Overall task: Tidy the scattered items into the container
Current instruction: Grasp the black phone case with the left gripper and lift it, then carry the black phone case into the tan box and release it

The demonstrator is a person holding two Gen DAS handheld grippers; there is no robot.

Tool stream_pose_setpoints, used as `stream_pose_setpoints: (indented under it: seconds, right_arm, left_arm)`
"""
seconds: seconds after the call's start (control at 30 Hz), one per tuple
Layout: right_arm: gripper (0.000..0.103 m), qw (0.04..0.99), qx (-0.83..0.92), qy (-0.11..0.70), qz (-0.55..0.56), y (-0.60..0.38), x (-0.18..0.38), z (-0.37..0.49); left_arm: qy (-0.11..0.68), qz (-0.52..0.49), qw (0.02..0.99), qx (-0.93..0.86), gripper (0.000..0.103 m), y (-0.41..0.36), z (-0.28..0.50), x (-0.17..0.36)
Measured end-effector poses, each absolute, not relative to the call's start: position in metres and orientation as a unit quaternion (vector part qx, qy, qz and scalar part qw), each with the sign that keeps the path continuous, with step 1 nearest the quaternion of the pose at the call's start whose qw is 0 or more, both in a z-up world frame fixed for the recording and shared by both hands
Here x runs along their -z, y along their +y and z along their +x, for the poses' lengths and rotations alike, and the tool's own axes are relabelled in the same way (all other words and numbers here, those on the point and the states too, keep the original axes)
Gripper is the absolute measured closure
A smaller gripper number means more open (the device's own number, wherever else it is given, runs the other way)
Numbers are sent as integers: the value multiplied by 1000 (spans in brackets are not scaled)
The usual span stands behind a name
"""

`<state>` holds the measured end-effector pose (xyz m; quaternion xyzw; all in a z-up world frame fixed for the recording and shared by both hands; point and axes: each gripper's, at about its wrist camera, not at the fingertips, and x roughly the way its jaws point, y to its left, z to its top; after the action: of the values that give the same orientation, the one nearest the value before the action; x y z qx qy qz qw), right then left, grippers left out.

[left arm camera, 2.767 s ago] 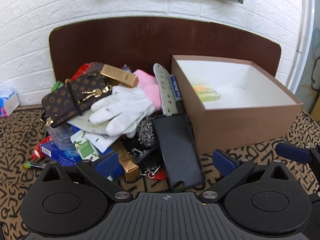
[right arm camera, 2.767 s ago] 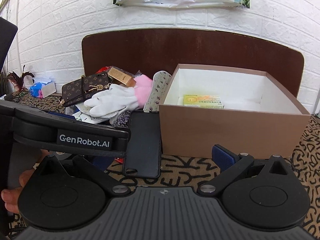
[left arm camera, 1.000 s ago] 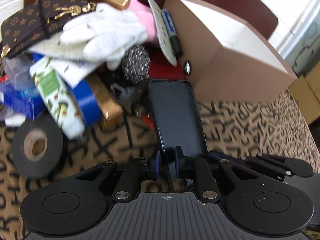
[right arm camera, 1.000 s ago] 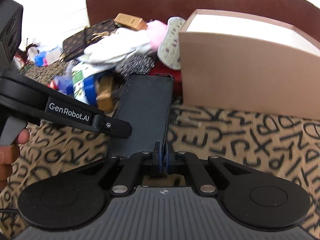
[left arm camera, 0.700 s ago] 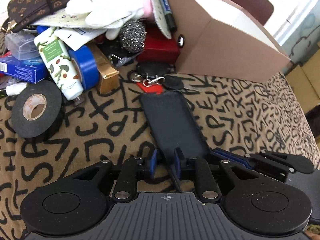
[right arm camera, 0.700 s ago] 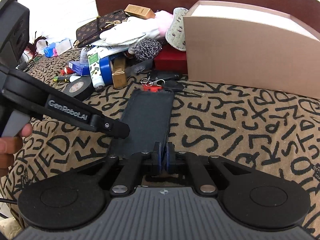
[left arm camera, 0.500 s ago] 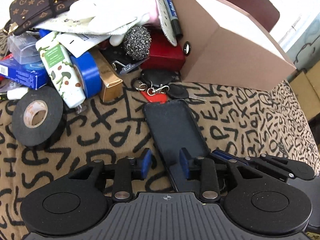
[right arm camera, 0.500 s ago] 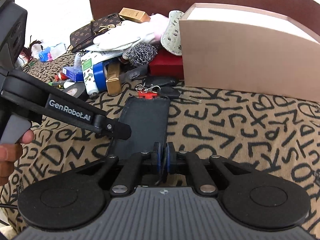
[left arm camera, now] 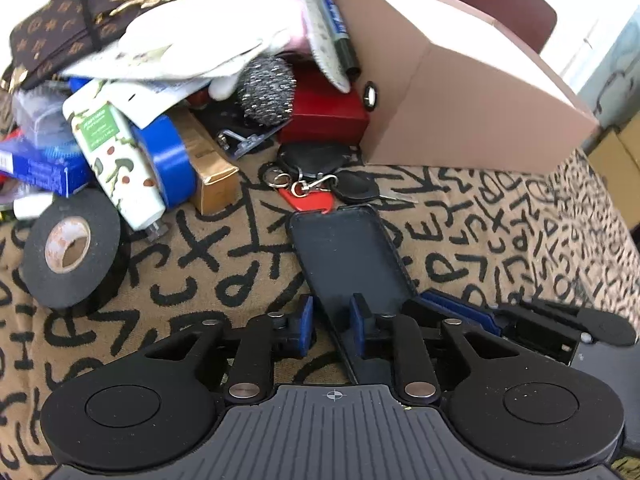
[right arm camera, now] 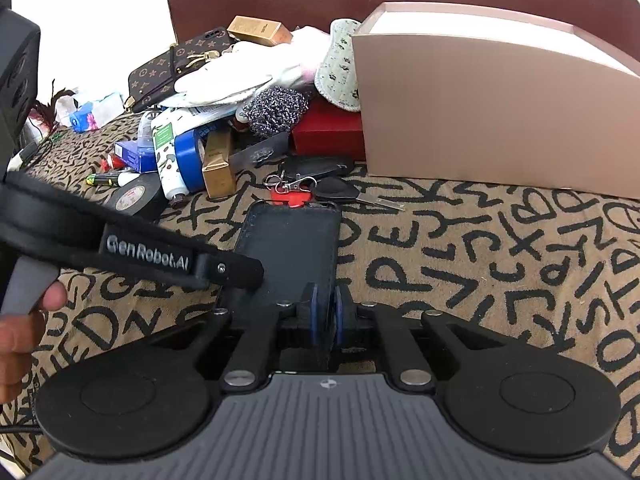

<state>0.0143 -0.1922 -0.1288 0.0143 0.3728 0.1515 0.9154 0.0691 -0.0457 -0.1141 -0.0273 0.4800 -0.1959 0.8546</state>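
Black phone case [left arm camera: 348, 256]: flat on the letter-patterned cloth of the tabletop [left arm camera: 500, 248], in front of the open tan box [left arm camera: 460, 92] and well outside it; far end just beside a bunch of keys [left arm camera: 320, 180] with a red tag. Near end hidden under both tools.

Right tongs [right arm camera: 325, 312]: pressed nearly together on the near right edge of the case, the edge pinched between the blue pads. Pointing steeply down.

Left tongs [left arm camera: 331, 320]: closing around the near left edge of the case, which lies between them; a gap shows beside the left pad, so no firm grip can be read. Also tilted steeply down. In the right wrist view its body crosses the left of the picture, and fingers of the person's left hand [right arm camera: 24, 320] wrap the handle, cut off by the frame.

Box interior: hidden from both views; only outer walls show.

Heap left of the box: white glove [left arm camera: 200, 40], steel scourer [left arm camera: 266, 90], red box [left arm camera: 324, 116], blue tape [left arm camera: 168, 160], black tape roll [left arm camera: 72, 244], patterned pouch [left arm camera: 68, 36]. Lower items largely covered.
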Motion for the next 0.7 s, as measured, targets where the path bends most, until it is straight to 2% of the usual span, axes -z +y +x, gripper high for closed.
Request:
stream_pose_setpoints:
  seconds: [0.03,0.13,0.23,0.43,0.7]
  right_arm:
    - [93,916,-150,372,11,-191,128,13]
    - [99,917,-145,371,1,-189,124,6]
    - [99,916,-148,372,12,-193,121,-2]
    - [99,930,-141,341,12,-201,98,-19]
    - [99,961,-126,246,-3,-220,35,-13]
  left_arm:
    - [479,-22,856,195,87,-47,68,114]
    - [484,-28,854,191,90,-45,65,112]
    - [485,-35,853,192,92,-42,58,108]
    - [460,-36,864,199,93,-47,41,82]
    - [382,-41,896,225,92,-67,55,10]
